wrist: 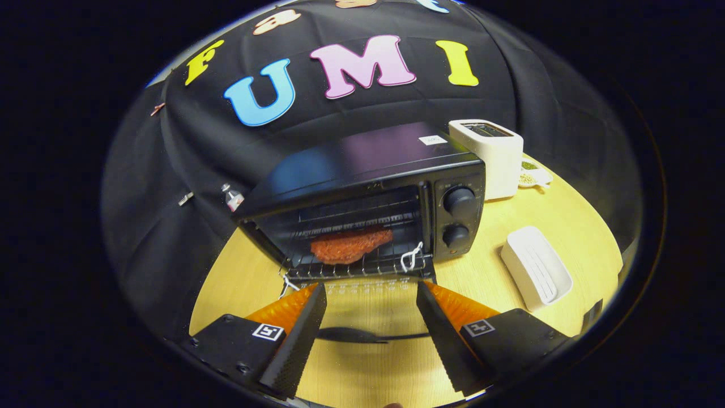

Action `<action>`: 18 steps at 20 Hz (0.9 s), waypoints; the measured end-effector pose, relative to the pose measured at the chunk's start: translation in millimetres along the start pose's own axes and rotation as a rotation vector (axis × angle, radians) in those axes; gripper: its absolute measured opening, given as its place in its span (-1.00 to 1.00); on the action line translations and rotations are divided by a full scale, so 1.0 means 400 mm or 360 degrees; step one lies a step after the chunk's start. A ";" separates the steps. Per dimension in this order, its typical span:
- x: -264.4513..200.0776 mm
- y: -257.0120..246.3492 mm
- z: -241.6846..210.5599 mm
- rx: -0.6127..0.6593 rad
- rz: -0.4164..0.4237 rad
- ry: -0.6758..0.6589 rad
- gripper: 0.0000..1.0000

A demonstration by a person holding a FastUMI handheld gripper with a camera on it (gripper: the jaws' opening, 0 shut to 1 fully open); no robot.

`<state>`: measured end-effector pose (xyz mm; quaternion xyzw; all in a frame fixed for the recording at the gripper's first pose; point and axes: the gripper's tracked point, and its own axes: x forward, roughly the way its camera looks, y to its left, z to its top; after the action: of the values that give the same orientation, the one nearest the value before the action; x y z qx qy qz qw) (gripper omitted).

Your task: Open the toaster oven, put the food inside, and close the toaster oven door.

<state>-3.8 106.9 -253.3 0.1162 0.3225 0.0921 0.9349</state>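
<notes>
the toaster oven (368, 198) stands on the wooden table (566, 226), just ahead of the gripper (371, 294), with its door (362, 317) swung all the way down so that the glass lies flat toward the fingers. the gripper's two fingers are spread wide apart and pinch nothing; the lowered door lies in the gap between them, with its dark handle (362, 335) close to the camera, between the two fingers. whether either finger touches the door cannot be told. inside the oven, the food (351, 245), a flat reddish-brown patty, lies on the wire rack (351, 266), a little toward the front of the cavity and roughly in its middle. a short white string loop (412, 256) hangs at the right front corner of the rack, and another bit of white string (288, 283) shows at the left corner by the door hinge. two round knobs (457, 218) sit one above the other on the oven's right panel. just beside the oven on the right, further back, stands a white pop-up toaster (490, 156), and beyond it a small white dish (532, 177) holds something greenish. a white ribbed tray (535, 266) lies on the table to the right of the oven, well apart from the fingers.
</notes>
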 end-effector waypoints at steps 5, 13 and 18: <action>-0.039 0.055 -0.080 -0.0088 0.0037 0.0116 0.97; 0.004 0.061 -0.276 -0.0115 -0.0049 0.0417 0.98; 0.066 0.035 -0.319 -0.0132 -0.0127 0.0472 0.97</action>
<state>-64.3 146.9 -362.7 0.0497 0.4573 0.0844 0.8839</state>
